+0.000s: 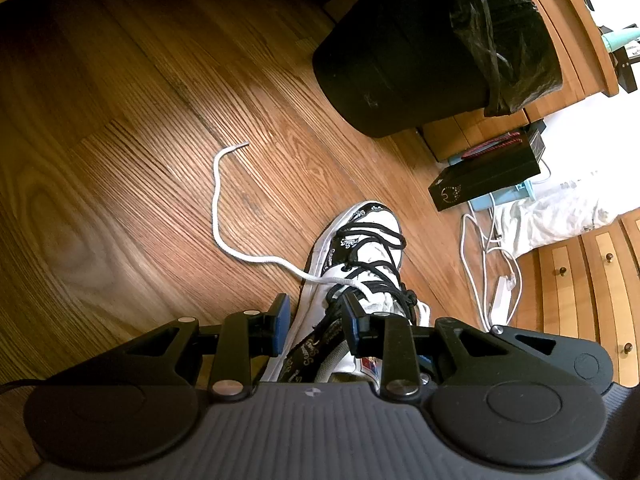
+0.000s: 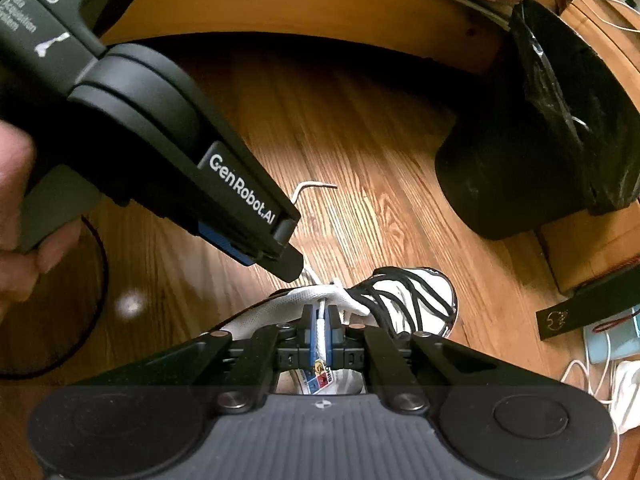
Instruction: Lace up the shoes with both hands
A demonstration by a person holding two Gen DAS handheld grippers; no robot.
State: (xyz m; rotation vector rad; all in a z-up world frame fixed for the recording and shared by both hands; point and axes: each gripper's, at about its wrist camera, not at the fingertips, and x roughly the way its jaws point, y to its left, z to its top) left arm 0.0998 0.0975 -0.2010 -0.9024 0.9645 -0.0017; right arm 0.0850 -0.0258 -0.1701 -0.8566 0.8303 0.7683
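White leather and black printed trim make up the shoe (image 1: 360,280), which stands on the wood-grain floor (image 1: 140,160); both grippers' bodies cut off its heel end. The right gripper (image 2: 321,326) is clamped on a white lace (image 2: 321,324) just above the shoe's tongue. The left gripper (image 1: 316,320) straddles the shoe's left side with its blue pads apart; whether they press the collar is hard to make out. A loose round cord of white lace trails far-left across the floor. Far right stands a black bin (image 1: 408,60), its glossy bag crumpled.
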